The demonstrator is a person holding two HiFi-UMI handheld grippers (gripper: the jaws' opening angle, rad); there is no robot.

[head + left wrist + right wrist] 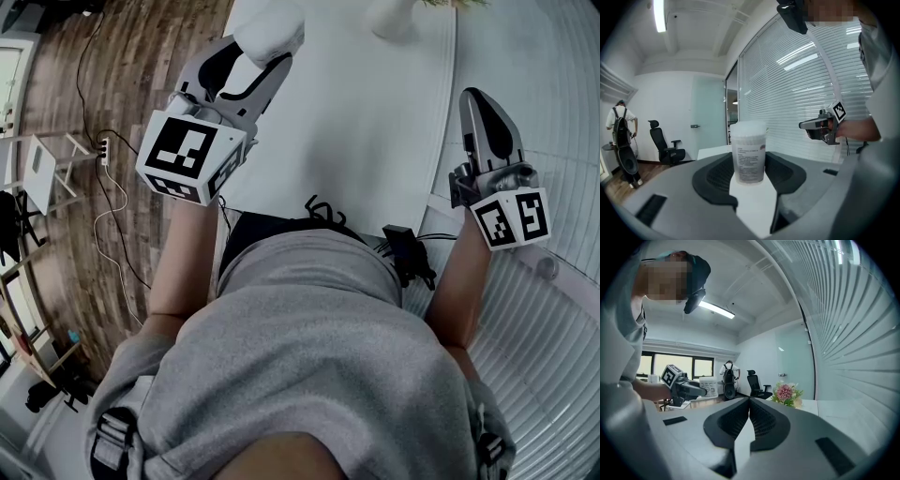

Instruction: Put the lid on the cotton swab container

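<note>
The cotton swab container (749, 152) is a clear round tub with a printed label and a frosted lid-like top. It stands upright between the pads of my left gripper (749, 174), which is shut on it. In the head view the container (272, 23) shows as a white shape at the tips of my left gripper (264, 49), above the white table's (356, 122) left part. My right gripper (478, 98) hovers by the table's right edge. In its own view the right gripper (749, 404) has its jaws together with nothing between them.
A white vase (389, 19) of flowers (785, 392) stands at the table's far end. Window blinds (553, 112) run along the right. To the left lie wooden floor, cables (108, 187) and a small stool (47, 169). A person with a backpack (621, 136) and an office chair (665, 145) are far off.
</note>
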